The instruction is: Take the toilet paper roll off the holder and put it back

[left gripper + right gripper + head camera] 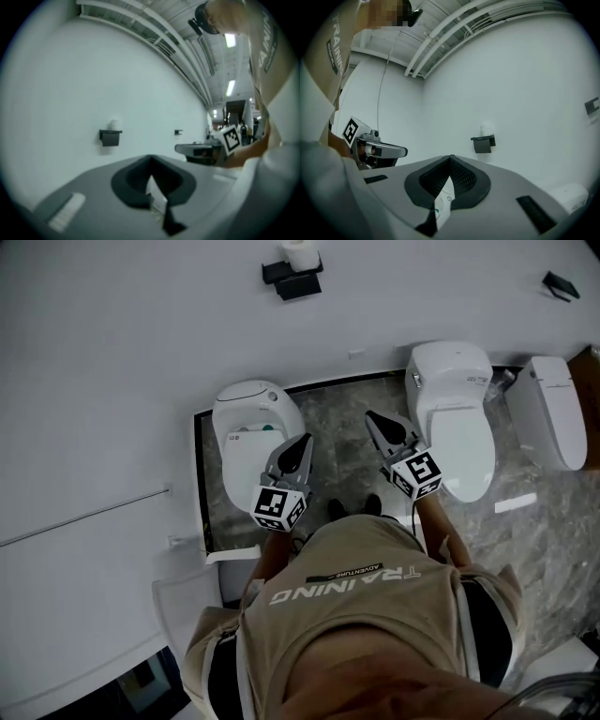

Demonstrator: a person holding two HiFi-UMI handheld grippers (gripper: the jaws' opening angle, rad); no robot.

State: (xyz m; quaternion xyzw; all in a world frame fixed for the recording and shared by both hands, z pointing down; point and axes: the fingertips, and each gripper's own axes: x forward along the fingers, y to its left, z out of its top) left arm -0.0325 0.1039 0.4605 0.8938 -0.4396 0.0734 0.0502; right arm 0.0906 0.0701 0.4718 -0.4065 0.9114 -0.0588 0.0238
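Two grippers, nothing held. The toilet paper roll [300, 253] on its black holder [292, 281] looks light, soft and easily crushed, so I'd pinch it gently across the sides. The left gripper [302, 442] has its fingers pressed together, well short of the roll. The right gripper [376, 420] is likewise closed, farther right.

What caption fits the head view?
Left hand-held gripper and right hand-held gripper, both shut, face toilet paper roll on wall holder.
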